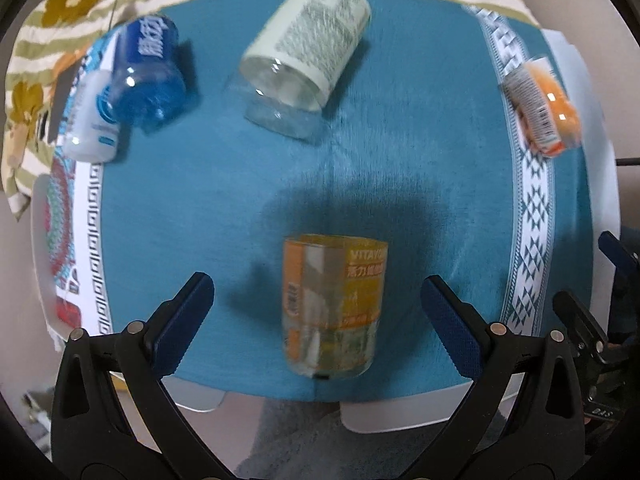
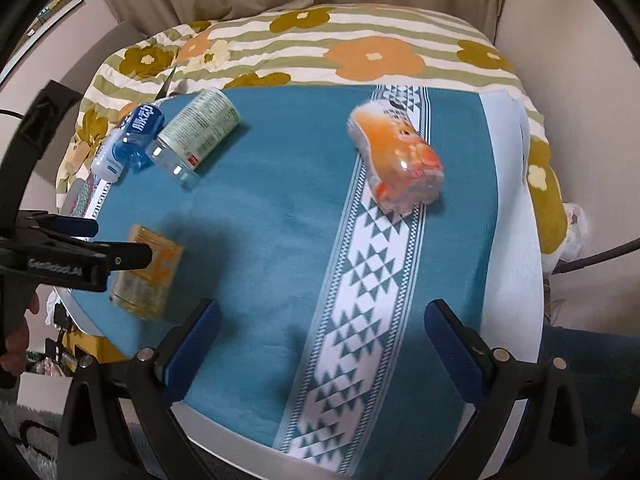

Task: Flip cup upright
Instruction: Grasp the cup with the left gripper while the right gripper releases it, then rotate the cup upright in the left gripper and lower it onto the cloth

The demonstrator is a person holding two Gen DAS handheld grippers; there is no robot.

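Observation:
Several cut plastic-bottle cups lie on the teal cloth (image 1: 248,208). The yellow-orange labelled cup (image 1: 332,308) stands near the table's front edge, between the open fingers of my left gripper (image 1: 318,312) and apart from both pads; it also shows in the right wrist view (image 2: 146,272). A pale-green labelled clear cup (image 1: 304,60) lies on its side at the back, also in the right wrist view (image 2: 196,132). A blue cup (image 1: 148,72) and a white one (image 1: 90,120) lie at the back left. An orange cup (image 2: 396,160) lies on the patterned stripe. My right gripper (image 2: 324,344) is open and empty above the cloth.
A floral striped blanket (image 2: 320,48) lies behind the table. The white table edge (image 2: 516,240) shows at the right and front. My left gripper's body (image 2: 72,256) reaches in from the left in the right wrist view.

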